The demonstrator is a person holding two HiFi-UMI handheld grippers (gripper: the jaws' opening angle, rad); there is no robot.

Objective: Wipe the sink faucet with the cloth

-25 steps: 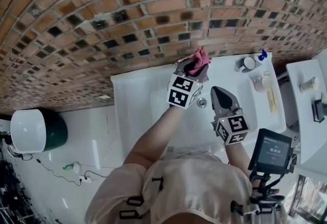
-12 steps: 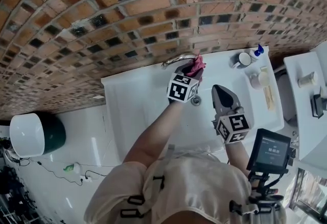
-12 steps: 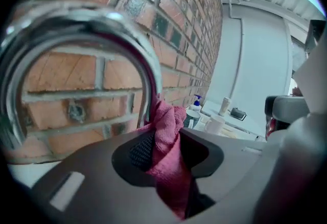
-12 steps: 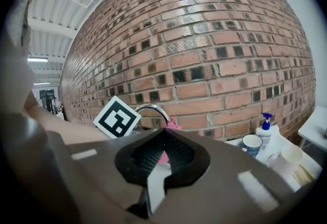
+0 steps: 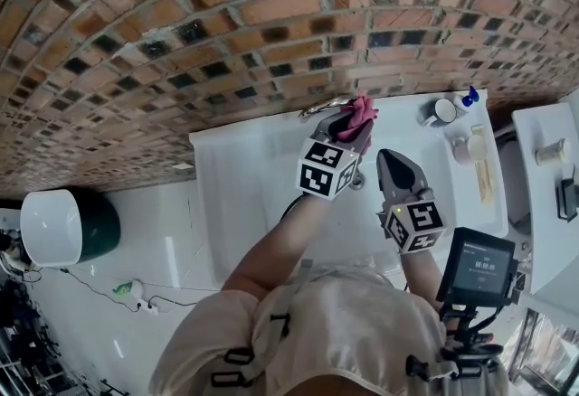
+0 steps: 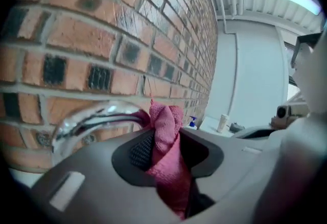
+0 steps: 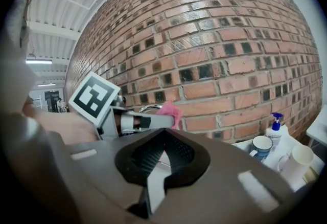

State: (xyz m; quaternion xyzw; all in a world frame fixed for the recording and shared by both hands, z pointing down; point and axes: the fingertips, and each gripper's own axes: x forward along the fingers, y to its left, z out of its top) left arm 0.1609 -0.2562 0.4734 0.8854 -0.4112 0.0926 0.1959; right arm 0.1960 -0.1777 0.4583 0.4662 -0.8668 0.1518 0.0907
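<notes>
My left hand-held gripper is pinching the pink cloth between its ribbed pads. The fabric is bunched up above the jaw tips and trails down between them toward the camera. The top of that bunch sits right against the curved chrome spout of the faucet, which arcs in from the left just in front of the brick wall; from here the two look to be touching. My right hand-held gripper has its jaws pressed together at the tips with nothing between them. It hangs over the basin, nearer to me than the left one and well apart from the faucet. From the head view both tools are above the white sink, with the left one at its back edge by the wall. Off to the right on the sink's ledge stand a mug, a blue-topped pump bottle just beside it, and a pale cup a little nearer to me.
</notes>
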